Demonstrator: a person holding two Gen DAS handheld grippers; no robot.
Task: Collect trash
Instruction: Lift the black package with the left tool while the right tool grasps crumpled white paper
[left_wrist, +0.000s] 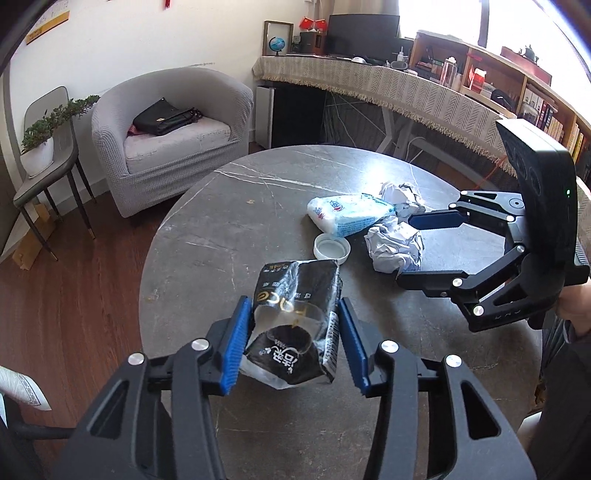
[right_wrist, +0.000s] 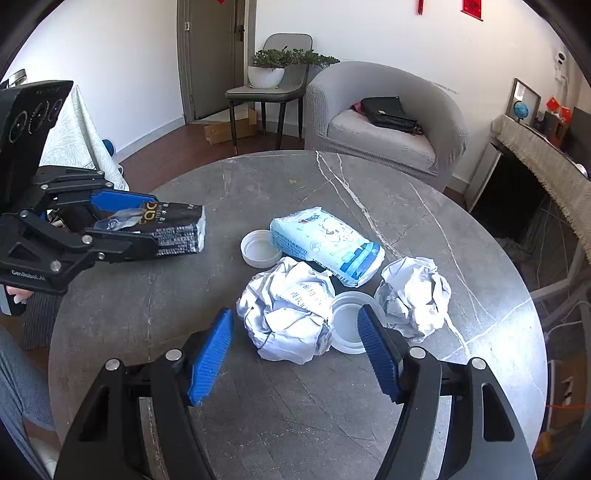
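A black snack bag lies on the round grey table. My left gripper is open with its blue pads on either side of the bag; it also shows in the right wrist view around the bag. My right gripper is open just before a crumpled white paper ball; it also shows in the left wrist view around that ball. A second paper ball, a blue-white tissue pack and two white lids lie close by.
A grey armchair with a black bag stands beyond the table. A chair with a potted plant is by the door. A cloth-covered desk and bookshelf stand to one side. The floor is wood.
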